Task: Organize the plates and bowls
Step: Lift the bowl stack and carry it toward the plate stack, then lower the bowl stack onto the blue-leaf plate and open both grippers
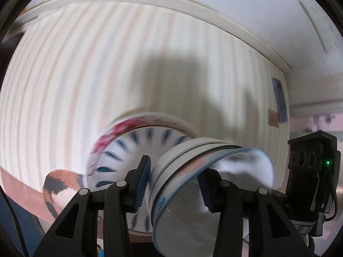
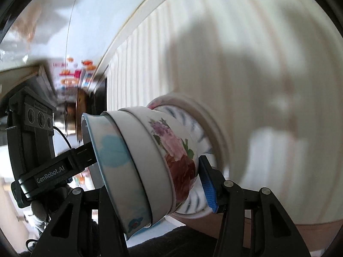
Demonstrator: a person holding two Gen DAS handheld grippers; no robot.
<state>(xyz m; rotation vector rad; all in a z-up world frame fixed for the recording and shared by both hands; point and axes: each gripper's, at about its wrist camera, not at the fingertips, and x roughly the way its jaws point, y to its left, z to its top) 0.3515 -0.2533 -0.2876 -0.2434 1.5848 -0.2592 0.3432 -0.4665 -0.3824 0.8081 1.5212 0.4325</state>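
1. The stack of bowls [image 2: 154, 162] is held off the striped surface [image 1: 85, 75], tilted well onto its side, gripped from both ends; both views are smeared with motion.
2. The left hand-held gripper [image 1: 173, 184] is closed on the rim wall of the innermost bowl, a pale one with blue blotches [image 2: 111, 150]; one blue pad [image 1: 142, 182] sits outside the wall and the other inside, so the hold is narrow and bites only that one rim.
3. The right hand-held gripper [image 2: 150, 192] holds the stack at a middling width; its blue pad [image 2: 209, 188] presses the base side by the blue-dashed bowl [image 2: 199, 201], while the opposite finger is hidden behind the stack.
4. The floral bowl [image 2: 178, 160] and a plain white bowl [image 2: 133, 150] are merely nested between those two, held by fit alone.
5. Risk: at this tilt the glazed bowls could slide out of one another, since neither grip bears directly on the middle ones.
6. Risk: if the two hands drift apart or twist unevenly, the stack may separate or a rim may chip.
7. Risk: a quick set-down would knock the bottom bowl against the surface.
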